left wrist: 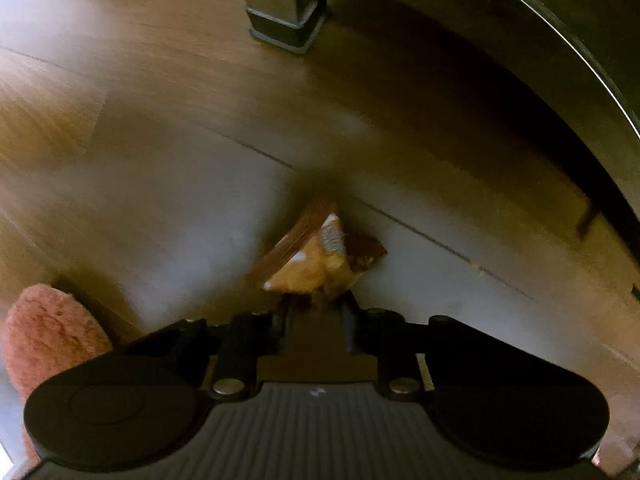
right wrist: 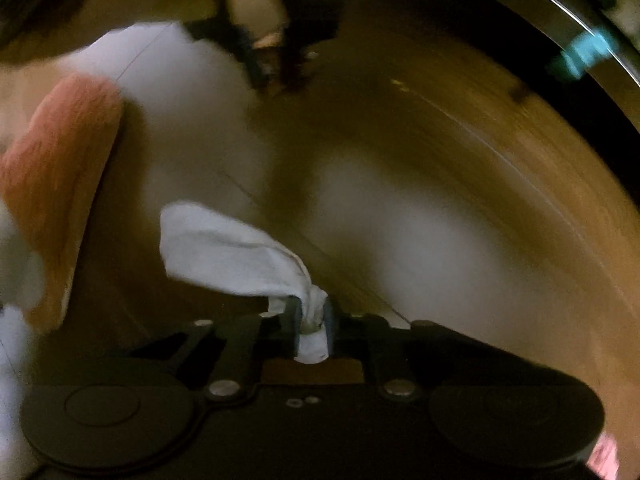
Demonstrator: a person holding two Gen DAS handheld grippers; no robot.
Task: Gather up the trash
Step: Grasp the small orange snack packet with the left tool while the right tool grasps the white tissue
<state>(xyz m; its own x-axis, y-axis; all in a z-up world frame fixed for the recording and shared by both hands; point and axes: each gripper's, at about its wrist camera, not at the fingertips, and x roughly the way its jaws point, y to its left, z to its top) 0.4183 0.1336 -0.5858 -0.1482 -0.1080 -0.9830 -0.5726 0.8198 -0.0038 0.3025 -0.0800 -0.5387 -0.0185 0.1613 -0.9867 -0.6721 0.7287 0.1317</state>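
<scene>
An orange and brown crumpled snack wrapper (left wrist: 308,264) lies over the wooden floor (left wrist: 160,120), its near end pinched between the narrow jaws of my left gripper (left wrist: 318,304), which points down at it. My right gripper (right wrist: 312,320) is shut on a twisted corner of a white paper tissue (right wrist: 224,248); the rest of the tissue fans out to the left above the floor. The right wrist view is blurred. At its top edge, the other gripper (right wrist: 276,64) shows dimly as a dark shape over the floor.
A pink fuzzy slipper (left wrist: 48,328) sits at the lower left, also seen as a slipper (right wrist: 60,160) in the right wrist view. A dark furniture leg (left wrist: 288,4) stands ahead, and a dark furniture edge (left wrist: 580,80) with a bright rim curves along the right.
</scene>
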